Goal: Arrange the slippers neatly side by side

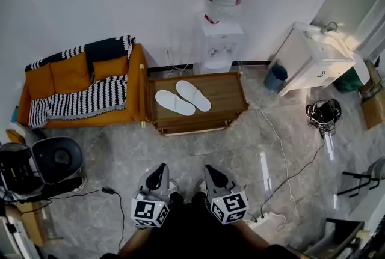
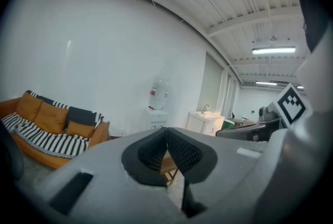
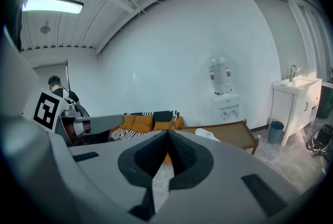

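Two white slippers lie on the low wooden table (image 1: 228, 94) across the room: the left slipper (image 1: 174, 102) and the right slipper (image 1: 193, 95), close together and both angled. One slipper (image 3: 207, 134) shows on the table in the right gripper view. My left gripper (image 1: 160, 173) and right gripper (image 1: 213, 171) are held close to my body, far short of the table, side by side. Both have their jaws touching with nothing between them, as the left gripper (image 2: 166, 141) and the right gripper (image 3: 167, 140) show in their own views.
An orange sofa (image 1: 78, 86) with a striped blanket stands left of the table. A water dispenser (image 1: 221, 35) is behind it, a white sink cabinet (image 1: 313, 59) at right. Cables (image 1: 283, 149) and a power strip (image 1: 269, 219) lie on the floor. A black chair (image 1: 57, 158) is at left.
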Tool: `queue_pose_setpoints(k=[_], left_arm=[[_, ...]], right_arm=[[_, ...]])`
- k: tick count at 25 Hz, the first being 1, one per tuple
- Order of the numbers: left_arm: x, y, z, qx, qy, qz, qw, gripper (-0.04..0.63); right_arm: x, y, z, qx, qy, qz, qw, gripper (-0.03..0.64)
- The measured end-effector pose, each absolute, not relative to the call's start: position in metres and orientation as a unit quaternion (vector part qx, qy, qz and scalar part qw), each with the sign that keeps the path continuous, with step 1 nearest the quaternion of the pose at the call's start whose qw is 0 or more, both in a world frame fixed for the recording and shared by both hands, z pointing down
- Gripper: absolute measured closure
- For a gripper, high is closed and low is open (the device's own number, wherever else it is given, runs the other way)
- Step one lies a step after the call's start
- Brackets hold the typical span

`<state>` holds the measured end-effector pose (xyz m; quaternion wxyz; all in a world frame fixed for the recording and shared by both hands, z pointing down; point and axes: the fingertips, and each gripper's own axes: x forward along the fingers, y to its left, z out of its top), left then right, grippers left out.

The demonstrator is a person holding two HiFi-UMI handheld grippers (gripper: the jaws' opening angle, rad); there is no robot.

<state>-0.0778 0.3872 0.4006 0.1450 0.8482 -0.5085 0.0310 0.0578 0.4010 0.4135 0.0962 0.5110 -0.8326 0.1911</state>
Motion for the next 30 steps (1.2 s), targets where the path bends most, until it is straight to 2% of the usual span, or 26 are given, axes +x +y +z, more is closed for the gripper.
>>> queue_pose_setpoints(k=[30], left_arm=[[-0.165, 0.404, 0.424, 0.863, -0.475, 0.026, 0.169, 0.578]], right_arm=[[-0.031, 0.405, 0.412, 0.546, -0.815, 0.175, 0.087, 0.604]])
